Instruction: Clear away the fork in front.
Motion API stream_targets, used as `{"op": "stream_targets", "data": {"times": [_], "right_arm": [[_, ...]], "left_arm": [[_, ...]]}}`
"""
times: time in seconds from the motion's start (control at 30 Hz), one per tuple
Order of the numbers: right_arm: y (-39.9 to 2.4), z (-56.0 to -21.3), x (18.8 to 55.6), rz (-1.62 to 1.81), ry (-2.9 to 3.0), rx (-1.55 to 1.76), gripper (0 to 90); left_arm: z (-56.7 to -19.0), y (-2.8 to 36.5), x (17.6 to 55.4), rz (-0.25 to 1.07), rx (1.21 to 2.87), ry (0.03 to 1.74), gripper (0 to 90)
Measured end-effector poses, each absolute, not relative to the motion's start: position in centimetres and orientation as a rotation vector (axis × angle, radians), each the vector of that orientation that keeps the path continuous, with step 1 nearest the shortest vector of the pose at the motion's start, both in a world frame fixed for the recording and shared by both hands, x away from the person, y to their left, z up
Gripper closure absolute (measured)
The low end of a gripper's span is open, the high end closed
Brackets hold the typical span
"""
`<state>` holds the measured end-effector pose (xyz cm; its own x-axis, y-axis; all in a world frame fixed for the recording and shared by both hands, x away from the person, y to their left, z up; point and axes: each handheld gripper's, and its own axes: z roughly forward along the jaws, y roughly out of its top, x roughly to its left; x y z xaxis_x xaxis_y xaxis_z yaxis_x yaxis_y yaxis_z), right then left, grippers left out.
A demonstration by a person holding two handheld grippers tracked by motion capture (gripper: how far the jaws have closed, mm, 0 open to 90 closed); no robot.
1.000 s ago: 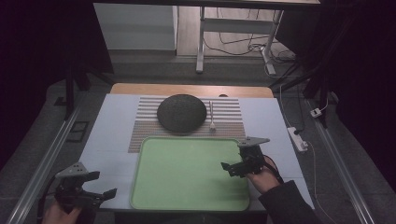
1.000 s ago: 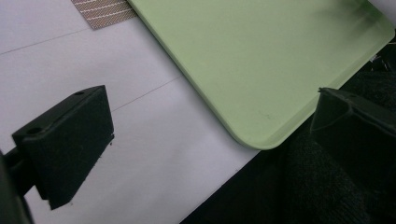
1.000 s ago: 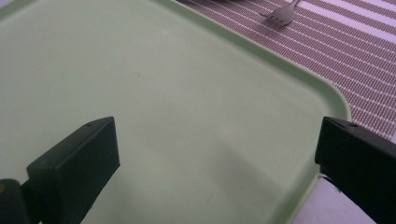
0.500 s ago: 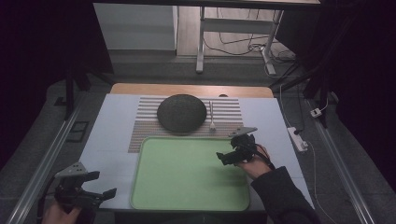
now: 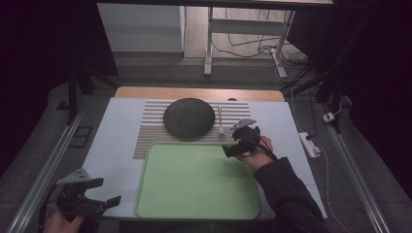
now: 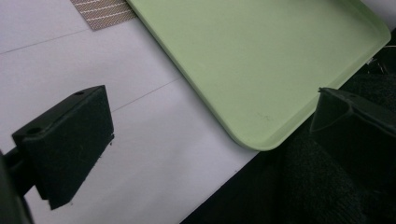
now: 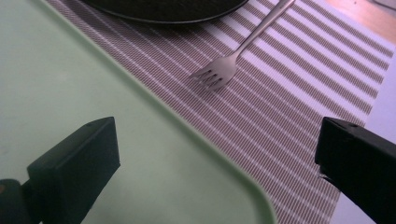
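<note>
Right gripper [image 5: 232,143], jaws apart, near fork [image 5: 220,119]

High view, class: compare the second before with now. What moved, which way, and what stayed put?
The right gripper travelled forward, away from the person, along the green tray's right edge toward the fork, jaws open, holding nothing. The left gripper, also open, kept its place at the table's near left corner. The dark plate, fork, striped mat and tray did not move.

White table [image 5: 116,145] bears striped mat [image 5: 150,131] and green tray [image 5: 194,184].
</note>
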<state>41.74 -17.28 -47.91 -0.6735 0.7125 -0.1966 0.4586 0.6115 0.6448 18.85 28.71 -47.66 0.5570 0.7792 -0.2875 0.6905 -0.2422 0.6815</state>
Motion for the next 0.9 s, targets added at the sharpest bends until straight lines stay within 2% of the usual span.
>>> {"op": "stream_targets", "data": {"times": [0.33,0.7,0.9], "right_arm": [[-15.0,-48.5,44.3,0.658,2.394,0.800,7.8],[-13.5,-49.9,45.8,0.501,2.434,0.637,29.7],[-12.7,-50.5,45.6,0.416,2.443,0.516,46.1]], "left_arm": [[-47.7,28.8,18.9,0.137,1.985,1.183,0.0],[-47.7,28.8,18.9,0.135,1.985,1.183,0.0],[-47.7,28.8,18.9,0.135,1.986,1.183,0.0]]}}
